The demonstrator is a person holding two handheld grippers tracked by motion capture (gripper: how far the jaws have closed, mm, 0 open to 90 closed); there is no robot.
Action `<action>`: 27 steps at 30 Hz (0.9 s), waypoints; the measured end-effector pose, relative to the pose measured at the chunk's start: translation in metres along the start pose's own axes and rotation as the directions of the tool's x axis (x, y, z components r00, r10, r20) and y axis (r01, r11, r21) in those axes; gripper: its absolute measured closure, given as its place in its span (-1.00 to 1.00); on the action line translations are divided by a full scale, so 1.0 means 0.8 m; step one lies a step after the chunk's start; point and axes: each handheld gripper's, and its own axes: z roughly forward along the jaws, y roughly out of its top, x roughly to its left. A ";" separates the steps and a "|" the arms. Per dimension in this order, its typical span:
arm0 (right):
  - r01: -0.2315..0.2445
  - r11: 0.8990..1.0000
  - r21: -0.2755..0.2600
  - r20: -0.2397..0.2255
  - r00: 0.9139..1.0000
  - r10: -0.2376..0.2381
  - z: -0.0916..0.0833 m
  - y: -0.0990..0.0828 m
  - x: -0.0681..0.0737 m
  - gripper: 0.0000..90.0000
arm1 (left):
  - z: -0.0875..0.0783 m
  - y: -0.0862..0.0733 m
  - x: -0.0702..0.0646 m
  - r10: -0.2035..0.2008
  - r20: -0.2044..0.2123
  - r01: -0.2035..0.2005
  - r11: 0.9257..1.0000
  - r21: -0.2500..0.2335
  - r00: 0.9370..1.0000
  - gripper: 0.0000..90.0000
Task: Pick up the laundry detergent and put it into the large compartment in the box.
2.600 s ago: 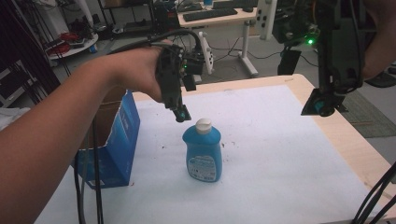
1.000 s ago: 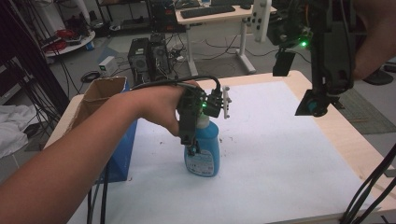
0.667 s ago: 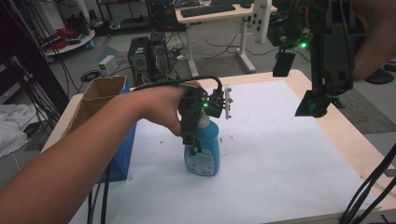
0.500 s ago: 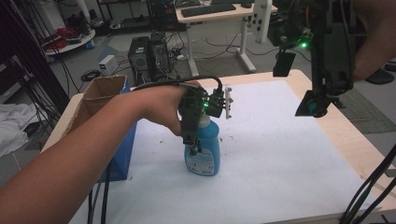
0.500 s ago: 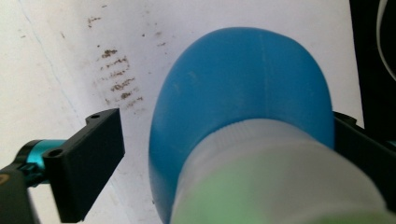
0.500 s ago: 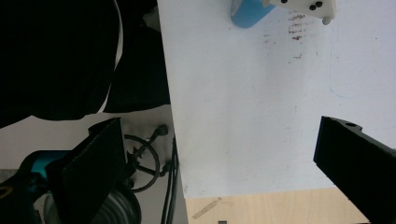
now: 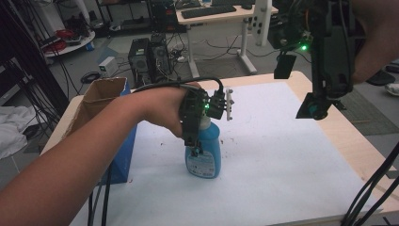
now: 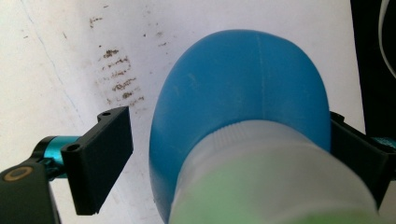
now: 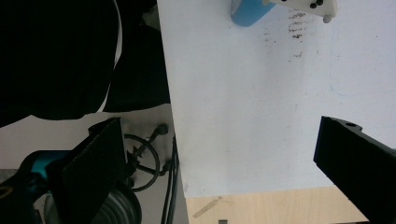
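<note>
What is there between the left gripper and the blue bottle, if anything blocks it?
Nothing visible blocks it. The left gripper is already down over the blue bottle, one jaw on each side of its shoulder. In the left gripper view one jaw stands apart from the bottle with bare white table between; the other is at its side.

High view overlooks the white table (image 7: pixel 282 155) — both gripper views face down onto it, the left closest.
</note>
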 end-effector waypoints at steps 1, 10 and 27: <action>0.002 1.000 0.002 -0.001 1.000 -0.002 0.000 0.000 0.000 -0.97 | 0.000 0.001 0.000 0.001 0.006 -0.001 1.000 0.008 1.000 -0.78; 0.002 1.000 0.007 -0.001 1.000 -0.002 0.001 0.001 0.001 -0.96 | 0.001 0.001 -0.001 0.000 0.016 0.000 1.000 0.014 1.000 -0.64; 0.001 1.000 0.003 -0.003 1.000 -0.001 0.004 0.000 -0.002 -0.96 | 0.001 0.004 -0.001 0.014 0.010 -0.014 1.000 0.025 1.000 -0.46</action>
